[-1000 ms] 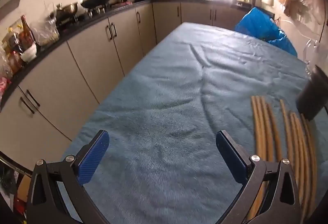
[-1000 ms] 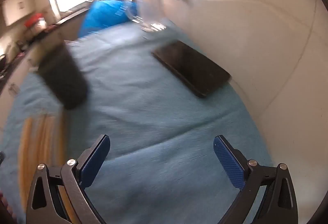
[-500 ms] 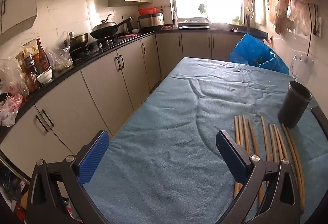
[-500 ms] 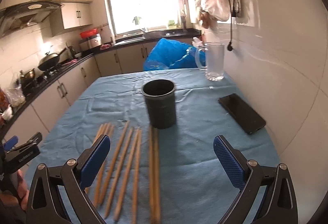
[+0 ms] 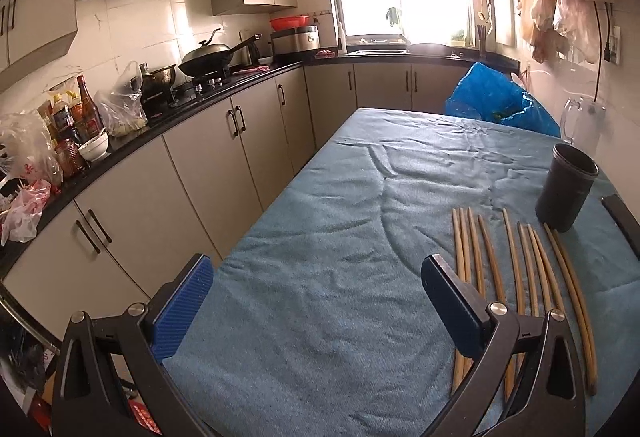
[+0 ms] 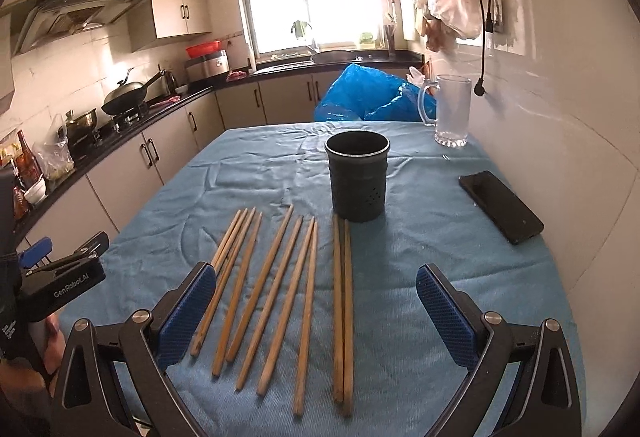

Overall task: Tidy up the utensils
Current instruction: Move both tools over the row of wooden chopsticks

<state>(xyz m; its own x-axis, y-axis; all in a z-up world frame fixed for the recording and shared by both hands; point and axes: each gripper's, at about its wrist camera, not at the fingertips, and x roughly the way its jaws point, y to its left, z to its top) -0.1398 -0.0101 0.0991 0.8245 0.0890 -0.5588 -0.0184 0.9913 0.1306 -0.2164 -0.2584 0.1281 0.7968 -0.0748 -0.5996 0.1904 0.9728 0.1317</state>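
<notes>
Lying loose on the desk [image 6: 420,249], chopsticks [image 6: 280,277]: light, stiff, thin, likely slippery; best pinched mid-shaft. Right tool [image 6: 316,313] spread apart, empty; left tool [image 5: 316,301] likewise.

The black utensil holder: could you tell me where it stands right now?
In the right wrist view, the black utensil holder stands upright just beyond the chopsticks, left of the phone.

We see the chopsticks [image 6: 280,293] lying side by side on the table cloth [image 6: 400,317], out past our right gripper's fingers [image 6: 448,311]. The cup [image 6: 357,175] stands just behind their far tips. The phone [image 6: 500,205] lies right of the cup, and the glass mug [image 6: 450,109] stands farther back.
</notes>
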